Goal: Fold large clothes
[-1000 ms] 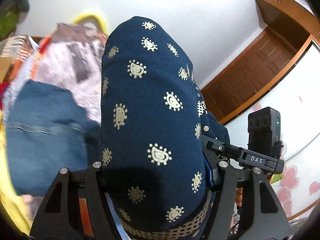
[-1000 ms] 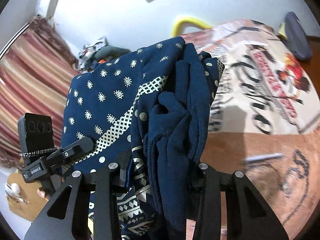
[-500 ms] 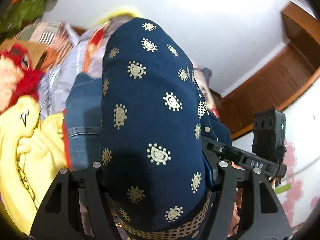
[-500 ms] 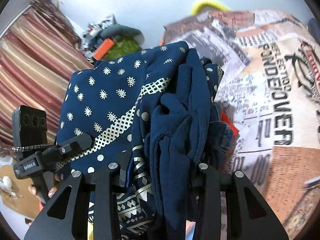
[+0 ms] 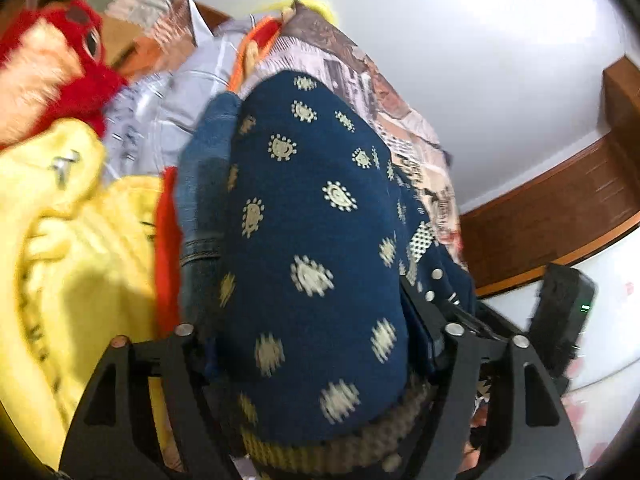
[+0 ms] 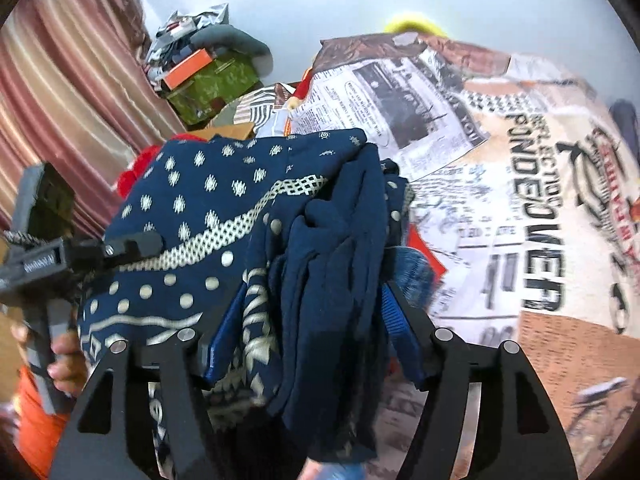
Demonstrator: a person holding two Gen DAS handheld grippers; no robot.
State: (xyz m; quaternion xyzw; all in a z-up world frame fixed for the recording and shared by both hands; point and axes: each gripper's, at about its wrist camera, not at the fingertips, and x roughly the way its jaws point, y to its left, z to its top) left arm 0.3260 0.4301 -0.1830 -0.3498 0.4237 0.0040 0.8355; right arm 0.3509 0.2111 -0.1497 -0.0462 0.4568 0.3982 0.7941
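Observation:
A folded navy garment with cream paisley and dot print [image 5: 312, 264] fills the left wrist view, bundled thick between the jaws of my left gripper [image 5: 316, 344], which is shut on it. The same garment [image 6: 320, 272] hangs bunched between the blue pads of my right gripper [image 6: 312, 320], also shut on it. The left gripper's body [image 6: 44, 256] shows at the left of the right wrist view, held by a hand. The fingertips of both grippers are hidden by cloth.
Folded blue jeans [image 5: 204, 208] lie just left of the bundle, over red and yellow clothes [image 5: 76, 232]. A red plush toy [image 5: 52, 64] is far left. A newspaper-print bedsheet [image 6: 500, 184] spreads to the right. A striped curtain [image 6: 60, 92] and a cluttered green box [image 6: 212, 76] stand behind.
Both grippers have carried the navy bundle toward the pile of folded clothes; the jeans and yellow clothes are now closer and the view tilts lower. The grips are unchanged.

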